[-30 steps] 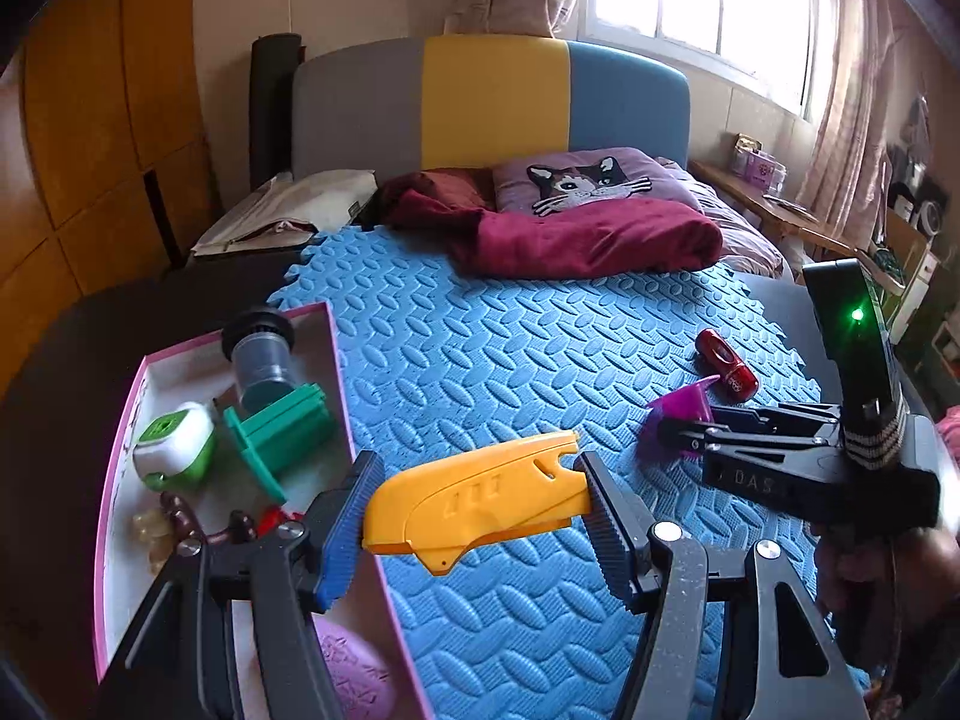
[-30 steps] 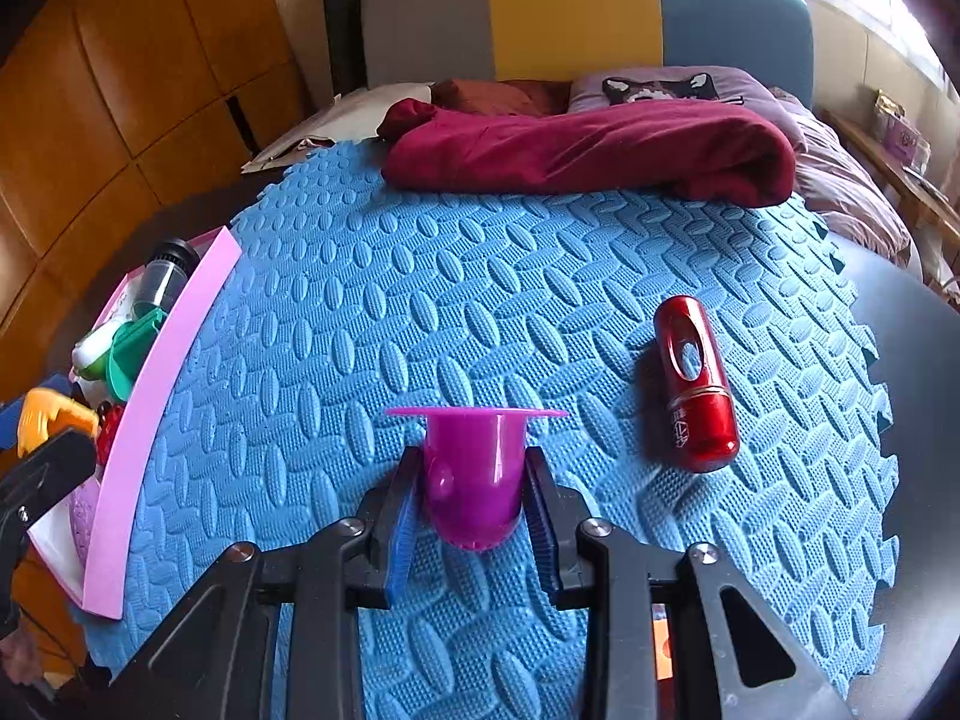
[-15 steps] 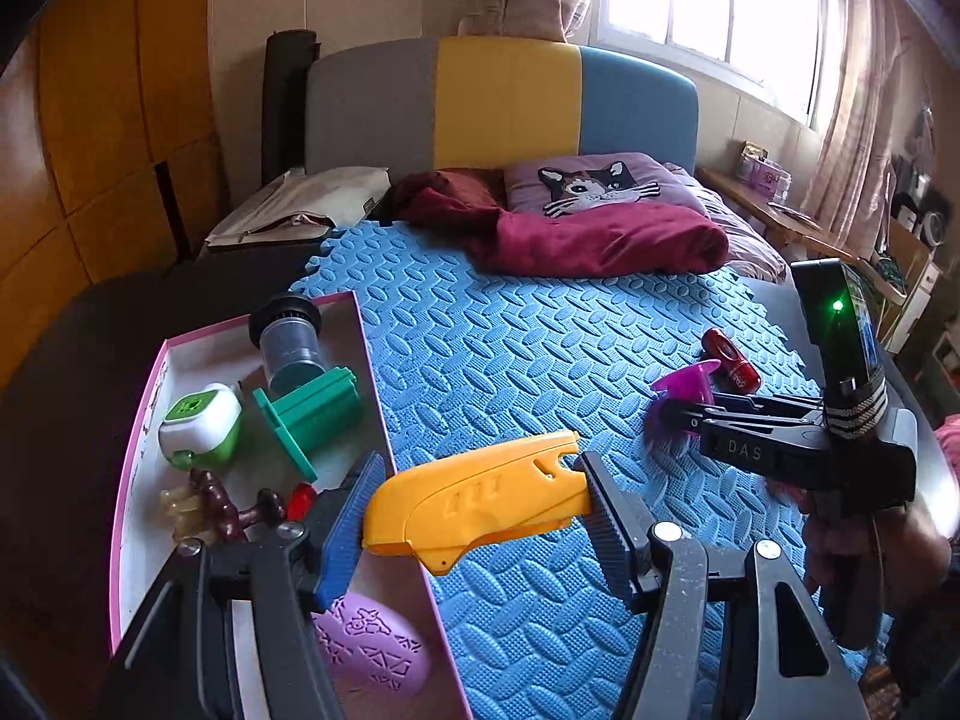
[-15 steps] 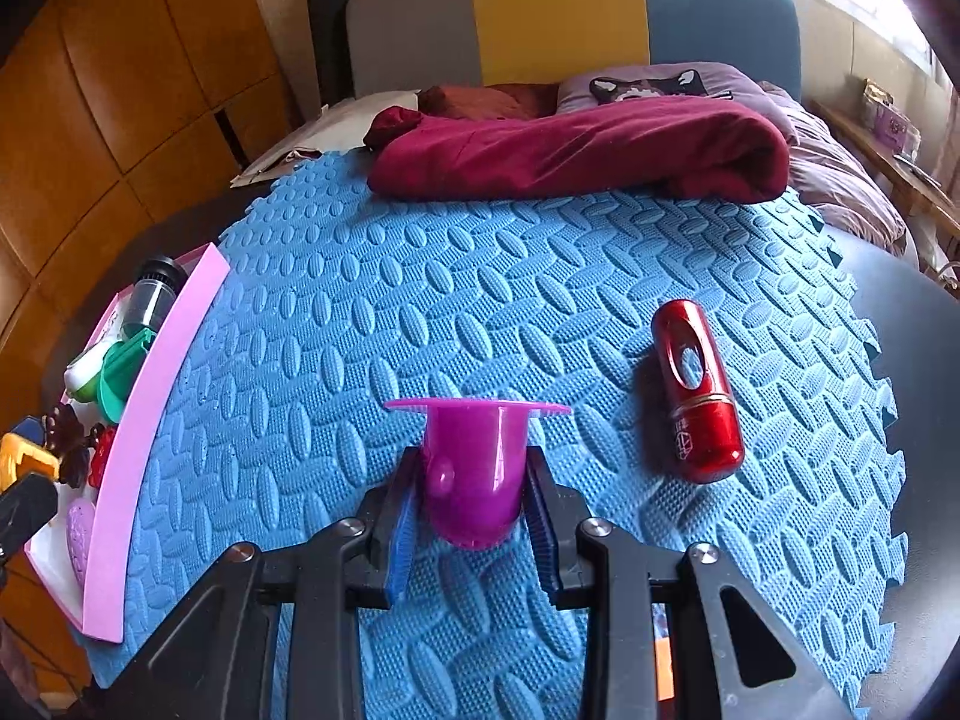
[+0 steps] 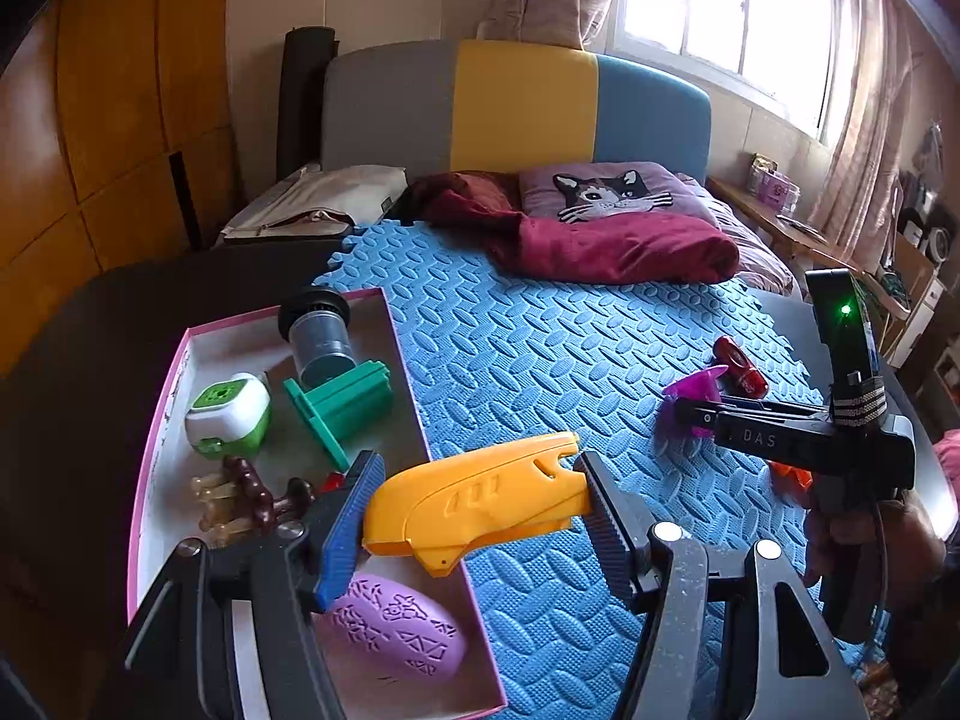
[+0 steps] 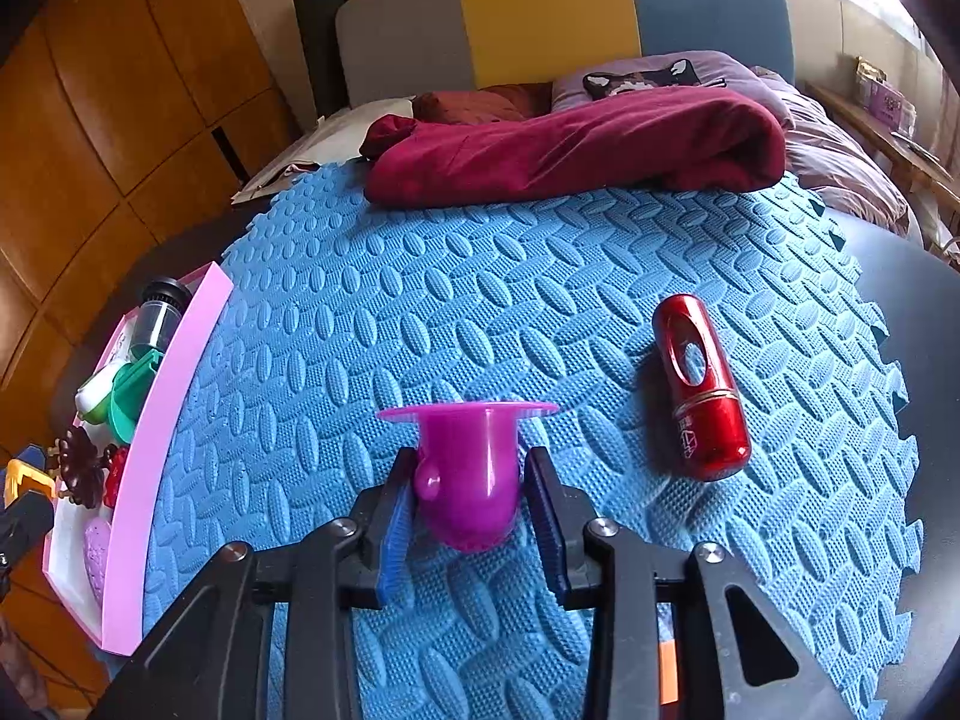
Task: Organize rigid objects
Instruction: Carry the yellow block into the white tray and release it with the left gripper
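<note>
Blue foam matting (image 6: 480, 300) covers the bed, where the left gripper (image 5: 474, 510) clamps a yellow plastic piece (image 5: 480, 501) over the pink-rimmed box (image 5: 414, 396) and the right gripper (image 6: 471, 507) squeezes a purple cup (image 6: 471, 474).

Each tool is black, with silver screw heads behind its ribbed blue pads. The right tool (image 5: 690, 414) carries "DAS" lettering, a green light behind, and perhaps an orange part underneath. Left tool (image 5: 474, 510) matches.

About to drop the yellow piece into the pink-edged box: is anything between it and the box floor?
The yellow piece, clamped in the left gripper, hangs over the box right wall. Under it lies the purple oval; the brown figures sit at its left. Bare floor shows only between them.
</note>
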`<state>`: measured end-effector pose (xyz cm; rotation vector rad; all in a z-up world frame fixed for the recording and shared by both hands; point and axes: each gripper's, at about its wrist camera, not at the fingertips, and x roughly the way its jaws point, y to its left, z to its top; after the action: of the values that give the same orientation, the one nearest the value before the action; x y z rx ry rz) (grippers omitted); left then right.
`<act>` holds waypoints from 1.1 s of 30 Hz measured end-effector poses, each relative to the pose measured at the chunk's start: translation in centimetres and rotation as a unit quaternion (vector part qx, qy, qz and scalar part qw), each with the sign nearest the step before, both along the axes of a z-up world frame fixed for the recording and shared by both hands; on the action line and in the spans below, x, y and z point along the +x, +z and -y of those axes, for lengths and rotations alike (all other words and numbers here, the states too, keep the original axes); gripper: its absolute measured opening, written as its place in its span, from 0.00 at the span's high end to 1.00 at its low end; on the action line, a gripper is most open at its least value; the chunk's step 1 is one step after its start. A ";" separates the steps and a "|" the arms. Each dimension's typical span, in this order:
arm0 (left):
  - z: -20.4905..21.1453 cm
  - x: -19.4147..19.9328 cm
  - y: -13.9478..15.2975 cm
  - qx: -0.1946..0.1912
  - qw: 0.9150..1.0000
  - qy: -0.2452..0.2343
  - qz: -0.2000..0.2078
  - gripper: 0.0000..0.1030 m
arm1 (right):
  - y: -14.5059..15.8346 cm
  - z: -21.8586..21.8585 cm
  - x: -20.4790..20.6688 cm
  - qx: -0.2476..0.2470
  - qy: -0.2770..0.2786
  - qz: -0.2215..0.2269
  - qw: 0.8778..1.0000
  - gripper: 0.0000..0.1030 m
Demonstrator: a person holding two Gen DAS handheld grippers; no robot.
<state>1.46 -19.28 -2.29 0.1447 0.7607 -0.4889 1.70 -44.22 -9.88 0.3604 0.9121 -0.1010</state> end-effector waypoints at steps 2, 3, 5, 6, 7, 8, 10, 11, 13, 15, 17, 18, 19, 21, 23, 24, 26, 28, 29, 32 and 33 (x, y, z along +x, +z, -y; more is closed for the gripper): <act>-0.3 0.0 0.2 -0.001 1.000 0.002 0.003 0.36 | 0.0 -0.1 0.0 -0.003 -0.002 0.001 1.000 0.65; -0.4 0.0 0.3 -0.001 1.000 0.004 0.006 0.36 | 0.0 -0.2 0.0 -0.005 -0.002 0.001 1.000 0.64; -0.8 0.0 0.6 -0.002 1.000 0.007 0.010 0.36 | -0.1 -0.4 0.1 -0.015 0.001 0.000 1.000 0.64; -1.1 0.0 0.7 -0.002 1.000 0.010 0.012 0.36 | -0.1 -0.7 0.1 -0.029 0.003 -0.002 1.000 0.66; -1.3 0.0 0.9 -0.002 1.000 0.012 0.014 0.36 | -0.1 -1.2 0.1 -0.051 0.005 -0.005 0.999 0.69; -1.5 0.1 0.9 -0.002 1.000 0.014 0.015 0.36 | -0.2 -1.9 0.1 -0.078 0.009 -0.006 0.997 0.69; -2.2 0.2 1.1 0.001 1.000 0.022 0.020 0.36 | -0.3 -3.0 0.1 -0.122 0.014 -0.005 0.992 0.70; -2.5 0.3 1.1 0.001 0.999 0.026 0.021 0.36 | -0.3 -3.1 0.0 -0.122 0.010 -0.002 0.992 0.70; -3.1 0.4 1.3 0.002 0.999 0.034 0.023 0.36 | -0.4 -2.7 -0.1 -0.109 0.005 0.002 0.994 0.69; -3.7 0.5 1.3 0.004 0.999 0.041 0.024 0.36 | -0.5 -2.7 -0.2 -0.109 0.005 0.007 0.994 0.69; -4.3 0.5 1.3 0.003 0.999 0.047 0.024 0.36 | -0.5 -2.7 -0.1 -0.110 0.005 0.008 0.994 0.69; -4.7 0.6 1.2 0.003 0.998 0.050 0.024 0.36 | -0.5 -2.7 -0.1 -0.110 0.004 0.008 0.994 0.69; -5.0 0.7 1.2 0.003 0.998 0.054 0.022 0.36 | -0.5 -2.8 -0.1 -0.110 0.005 0.008 0.994 0.69; -5.5 0.7 1.0 0.002 0.998 0.060 0.020 0.36 | -0.5 -2.8 -0.1 -0.111 0.005 0.008 0.994 0.69; -6.0 0.8 0.9 0.003 0.998 0.064 0.019 0.36 | -0.5 -2.7 -0.2 -0.111 0.005 0.008 0.994 0.69; -6.3 0.9 0.8 0.003 0.998 0.067 0.018 0.36 | -0.5 -2.7 -0.2 -0.110 0.005 0.008 0.994 0.69; -6.8 1.0 0.6 0.001 0.997 0.072 0.015 0.36 | -0.5 -2.7 -0.1 -0.110 0.004 0.009 0.994 0.69; -7.5 1.2 0.4 0.002 0.997 0.078 0.013 0.36 | -0.4 -2.7 -0.1 -0.109 0.004 0.010 0.994 0.69; -7.7 1.2 0.3 0.003 0.997 0.082 0.012 0.36 | -0.4 -2.7 -0.2 -0.110 0.005 0.009 0.994 0.69; -8.5 1.3 0.1 0.004 0.996 0.090 0.012 0.36 | -0.4 -2.7 -0.2 -0.109 0.005 0.009 0.994 0.69; -8.7 1.4 0.1 0.006 0.996 0.092 0.012 0.36 | -0.4 -2.7 -0.2 -0.110 0.005 0.009 0.994 0.69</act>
<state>2.81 -10.60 -2.23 0.0898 0.7460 -0.3074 1.53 -41.52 -10.29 0.1525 0.8746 -0.1871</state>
